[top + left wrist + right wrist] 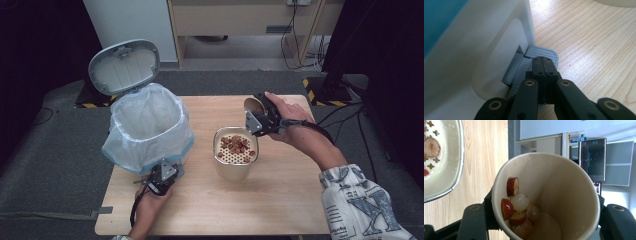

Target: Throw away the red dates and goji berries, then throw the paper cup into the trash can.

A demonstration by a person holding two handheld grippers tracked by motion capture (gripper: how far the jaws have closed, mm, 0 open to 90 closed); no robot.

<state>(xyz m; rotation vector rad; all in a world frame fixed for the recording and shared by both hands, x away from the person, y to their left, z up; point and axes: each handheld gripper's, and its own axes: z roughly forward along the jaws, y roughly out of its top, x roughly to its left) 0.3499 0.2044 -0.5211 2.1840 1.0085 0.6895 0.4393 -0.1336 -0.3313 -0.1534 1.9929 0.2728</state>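
A pedal bin (150,125) lined with a white bag stands at the table's left, its grey lid (124,66) raised. My left gripper (170,171) is shut with nothing in it, and its tips (543,60) rest on the bin's grey foot pedal (542,52). My right gripper (257,119) is shut on a paper cup (253,106), held tilted just beyond a cream container (234,170). The container's perforated insert (236,146) carries red fruit pieces. In the right gripper view, the cup (569,192) holds date pieces and pale round fruits (517,203), and black fingers (474,216) flank it.
The light wooden table (280,200) has bare surface in front and to the right of the container. Grey floor surrounds it. Cables and a black stand (335,75) lie beyond the far right corner, and a cabinet (240,20) stands at the back.
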